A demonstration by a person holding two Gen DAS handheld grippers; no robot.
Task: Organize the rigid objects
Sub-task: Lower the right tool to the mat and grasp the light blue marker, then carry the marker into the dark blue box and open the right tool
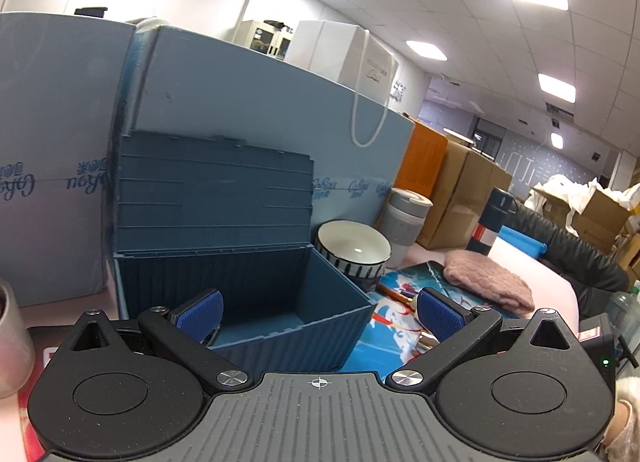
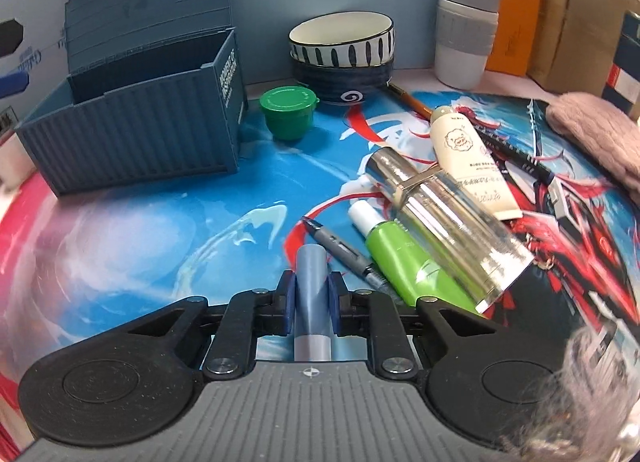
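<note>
"CoRou" with Chinese characters beneath is printed repeatedly on the blue board [image 2: 340, 1] behind the table; it is seen mirrored on the boards in the left wrist view. White block lettering is carried on the end wall of the blue container box [image 2: 132, 129], too small to be read. A cartoon face and small print are shown on the cream tube [image 2: 472, 161]; the text cannot be made out. Faint script is seen on the white paper bag [image 1: 360, 57], illegible.

Right gripper [image 2: 312, 302]: jaws closed narrow onto the grey-blue tube [image 2: 312, 294], pads pressed on both sides; the tube's lower end is hidden behind the gripper body. It is held over the printed mat [image 2: 200, 221], right of the box.

Left gripper [image 1: 318, 312]: jaws spread wide, nothing between them, aimed at the open box [image 1: 280, 302], lid up.

Green tube [image 2: 408, 262], clear bottle [image 2: 452, 225] and grey pen [image 2: 344, 254] lie piled together on the mat, partly overlapped. The green tub [image 2: 289, 111] is set between box and stacked bowls [image 2: 342, 53]. A pink knitted item [image 2: 600, 137] is cut off at the frame edge.
</note>
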